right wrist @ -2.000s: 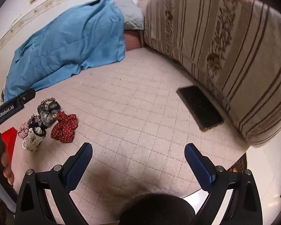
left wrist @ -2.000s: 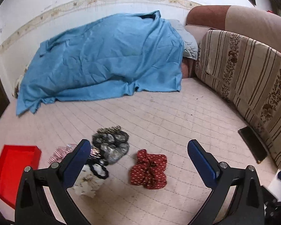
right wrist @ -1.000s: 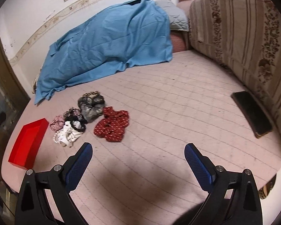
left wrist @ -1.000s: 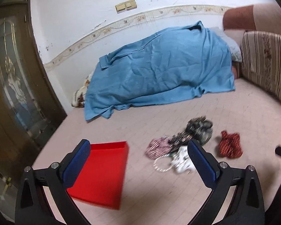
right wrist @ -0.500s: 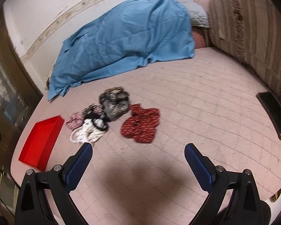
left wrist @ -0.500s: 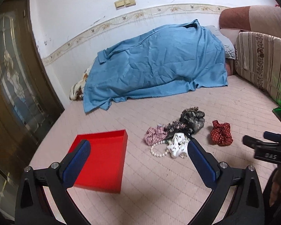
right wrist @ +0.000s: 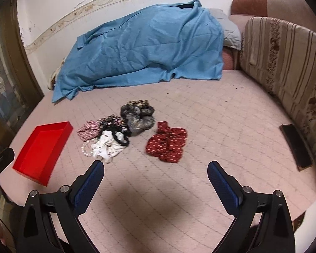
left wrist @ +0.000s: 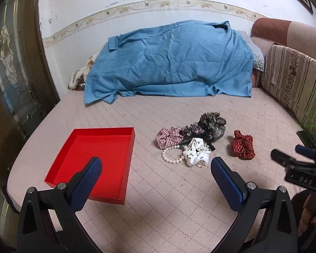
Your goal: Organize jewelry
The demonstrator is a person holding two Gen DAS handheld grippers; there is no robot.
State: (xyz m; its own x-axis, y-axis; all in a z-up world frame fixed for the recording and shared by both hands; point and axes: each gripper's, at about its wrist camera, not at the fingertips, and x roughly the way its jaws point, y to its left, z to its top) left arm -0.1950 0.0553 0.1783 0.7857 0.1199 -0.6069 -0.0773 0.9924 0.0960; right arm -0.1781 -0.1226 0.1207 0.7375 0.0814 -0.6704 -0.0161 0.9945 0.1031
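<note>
Red tray (left wrist: 99, 160), shallow and square, sits on a pale quilted mattress (left wrist: 179, 210) and serves as the landmark. Just to the right of the tray lies a pearl bracelet (left wrist: 171, 158), touching a white scrunchie with dark spots (left wrist: 197, 152). Behind those, further from the tray, are a pink checked scrunchie (left wrist: 168, 137) and a grey-black scrunchie (left wrist: 212, 124), all bunched in one heap. A dark red dotted scrunchie (left wrist: 243, 144) lies apart, farthest right of the tray. Beyond the tray, against the wall, a blue blanket (left wrist: 172, 61) covers a long mound.

Left gripper (left wrist: 155, 176) hovers above the mattress, near the tray's front right side, its blue-padded jaws spread wide and holding nothing. Right gripper (right wrist: 155, 176) hovers well to the right of the tray, in front of the red scrunchie, jaws likewise spread wide and holding nothing.
</note>
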